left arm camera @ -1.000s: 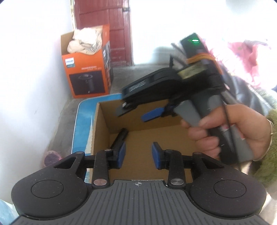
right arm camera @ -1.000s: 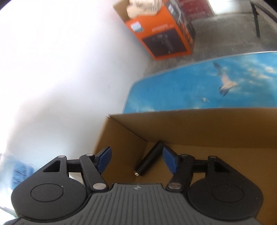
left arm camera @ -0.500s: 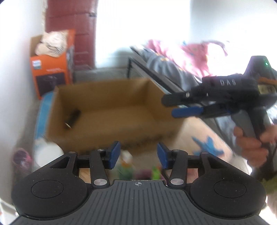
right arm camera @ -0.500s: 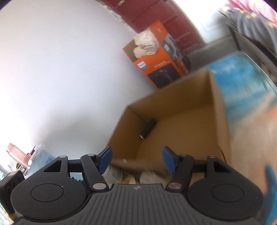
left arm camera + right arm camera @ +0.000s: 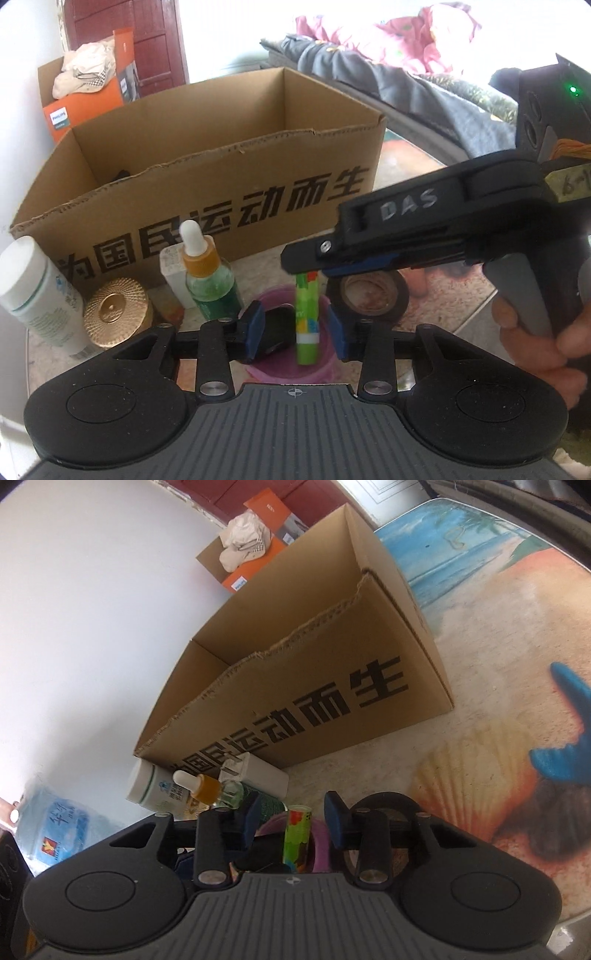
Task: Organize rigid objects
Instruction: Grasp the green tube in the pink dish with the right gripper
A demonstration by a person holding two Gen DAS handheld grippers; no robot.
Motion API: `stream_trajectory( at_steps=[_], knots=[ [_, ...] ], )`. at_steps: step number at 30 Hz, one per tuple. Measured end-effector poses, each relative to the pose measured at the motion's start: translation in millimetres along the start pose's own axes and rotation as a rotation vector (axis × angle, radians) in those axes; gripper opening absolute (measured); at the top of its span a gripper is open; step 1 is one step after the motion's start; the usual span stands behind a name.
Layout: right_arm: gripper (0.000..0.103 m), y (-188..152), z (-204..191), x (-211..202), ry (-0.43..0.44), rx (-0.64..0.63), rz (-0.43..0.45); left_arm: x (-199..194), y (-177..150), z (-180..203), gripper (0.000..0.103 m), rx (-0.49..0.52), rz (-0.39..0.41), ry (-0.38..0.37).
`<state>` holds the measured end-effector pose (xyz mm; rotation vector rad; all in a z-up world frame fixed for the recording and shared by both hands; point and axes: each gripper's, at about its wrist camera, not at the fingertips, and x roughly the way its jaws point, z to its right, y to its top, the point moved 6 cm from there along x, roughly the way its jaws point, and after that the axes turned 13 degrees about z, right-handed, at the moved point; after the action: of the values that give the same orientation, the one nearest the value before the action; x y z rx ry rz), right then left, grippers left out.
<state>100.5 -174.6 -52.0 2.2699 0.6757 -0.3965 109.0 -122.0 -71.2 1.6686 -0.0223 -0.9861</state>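
A cardboard box with black characters stands on the table, a black object inside at its left. In front of it a green patterned tube stands upright in a purple cup. My left gripper is open, its jaws on either side of the cup and tube. My right gripper is open just above the tube's top; it also shows in the left wrist view, directly over the tube.
A dropper bottle, a white bottle, a gold-lidded jar, a small white box and a tape roll crowd the cup. An orange box stands beyond the table.
Both grippers pulled back from inside the cardboard box and came down over the purple cup in front of it. The black object stayed in the box.
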Motion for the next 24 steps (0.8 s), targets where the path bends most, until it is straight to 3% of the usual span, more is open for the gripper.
stream_trajectory(
  at_steps=[9,14,21,24],
  knots=[
    [0.019,-12,5,14,-0.001,-0.031,-0.031,13,-2,-1,0.032,0.042,-0.011,0.005],
    [0.018,-12,2,11,0.009,-0.038,-0.014,18,-2,1,0.031,0.052,-0.01,0.002],
    [0.017,-9,-8,-1,0.036,-0.065,0.015,18,-1,7,0.017,0.051,-0.003,-0.004],
    [0.017,-8,-13,-8,0.036,-0.082,0.027,11,-1,9,0.016,0.054,0.016,-0.001]
  ],
)
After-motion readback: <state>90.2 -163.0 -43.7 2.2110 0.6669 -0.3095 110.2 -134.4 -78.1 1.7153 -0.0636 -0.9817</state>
